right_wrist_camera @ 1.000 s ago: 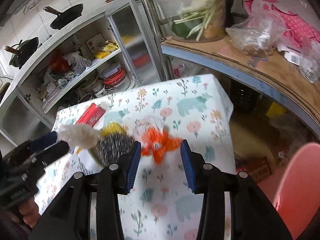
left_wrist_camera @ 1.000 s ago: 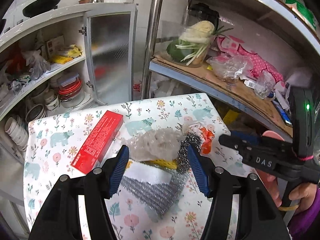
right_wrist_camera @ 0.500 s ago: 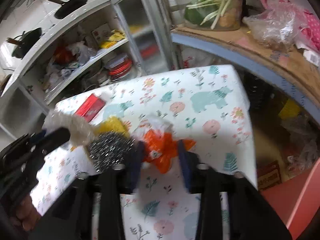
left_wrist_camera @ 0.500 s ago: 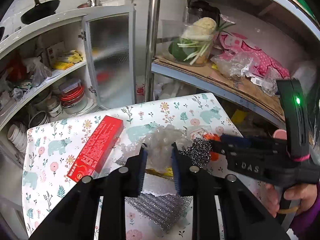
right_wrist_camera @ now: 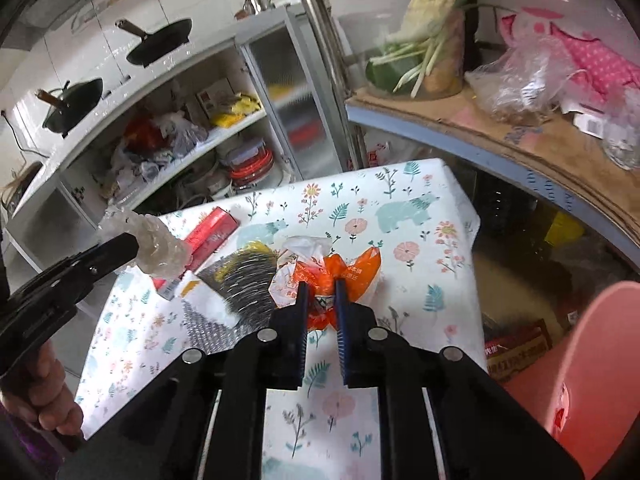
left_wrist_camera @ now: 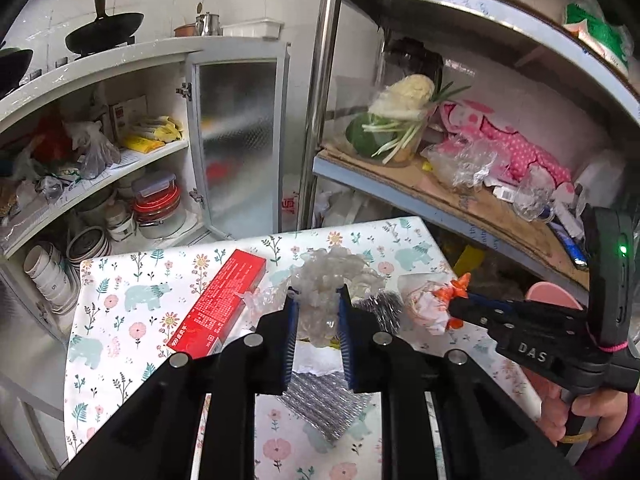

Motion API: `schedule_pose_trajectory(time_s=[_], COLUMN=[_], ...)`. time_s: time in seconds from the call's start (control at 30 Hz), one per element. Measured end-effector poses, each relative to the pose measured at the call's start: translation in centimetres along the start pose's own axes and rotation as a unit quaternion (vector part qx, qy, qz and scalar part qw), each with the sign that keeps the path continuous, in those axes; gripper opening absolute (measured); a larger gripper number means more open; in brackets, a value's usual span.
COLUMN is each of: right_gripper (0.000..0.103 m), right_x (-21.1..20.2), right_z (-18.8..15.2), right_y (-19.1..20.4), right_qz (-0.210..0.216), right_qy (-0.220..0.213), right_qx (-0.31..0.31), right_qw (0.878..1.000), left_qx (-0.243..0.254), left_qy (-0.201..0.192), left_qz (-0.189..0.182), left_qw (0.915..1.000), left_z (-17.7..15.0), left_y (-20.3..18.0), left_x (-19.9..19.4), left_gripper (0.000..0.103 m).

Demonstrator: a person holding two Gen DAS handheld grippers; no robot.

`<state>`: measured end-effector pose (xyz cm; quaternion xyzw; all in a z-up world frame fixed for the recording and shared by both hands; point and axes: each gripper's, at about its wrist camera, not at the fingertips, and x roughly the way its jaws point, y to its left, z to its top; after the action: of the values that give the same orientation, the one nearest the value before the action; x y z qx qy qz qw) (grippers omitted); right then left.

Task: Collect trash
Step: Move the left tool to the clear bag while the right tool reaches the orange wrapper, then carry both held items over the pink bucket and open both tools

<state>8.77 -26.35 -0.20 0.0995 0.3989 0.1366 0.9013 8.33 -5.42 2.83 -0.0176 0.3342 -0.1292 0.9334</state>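
A crumpled clear plastic wad point(left_wrist_camera: 320, 300) sits pinched in the left hand-held gripper point(left_wrist_camera: 318, 322), lifted off the bench point(left_wrist_camera: 120, 320). The right hand-held gripper point(right_wrist_camera: 321, 304) is clamped on an orange wrapper point(right_wrist_camera: 340, 270), so both scraps look ready for carrying, probably to the pink bin point(right_wrist_camera: 588, 360) beside the bench.

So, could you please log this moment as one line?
left gripper: shut on clear plastic wad | right gripper: shut on orange wrapper | both lifted
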Motion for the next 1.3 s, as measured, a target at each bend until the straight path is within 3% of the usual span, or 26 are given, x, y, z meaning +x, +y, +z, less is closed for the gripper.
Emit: schedule_pose_trajectory(time_s=[0.27, 0.6, 1.3], right_gripper=[0.013, 0.013, 0.013], right_x=[-4.3, -8.4, -15.4], right_z=[-2.0, -4.7, -8.5], right_y=[-0.8, -3.7, -12.3], right_qz=[-0.013, -0.048, -0.128], right_qy=[-0.019, -0.036, -0.07], right_qx=[0.017, 0.05, 0.128], right_qw=[1.0, 0.997, 0.981], left_qx=[0.017, 0.053, 0.125], left_qy=[-0.013, -0.015, 0.021], left_qz=[-0.024, -0.075, -0.166], left_qw=[0.9995, 0.9956, 0.978], left_z=[-0.1, -1.0, -2.6], left_y=[-3.0, -10.0, -21.9], left_x=[-2.7, -4.3, -2.5], left_gripper=[0.018, 0.018, 0.018])
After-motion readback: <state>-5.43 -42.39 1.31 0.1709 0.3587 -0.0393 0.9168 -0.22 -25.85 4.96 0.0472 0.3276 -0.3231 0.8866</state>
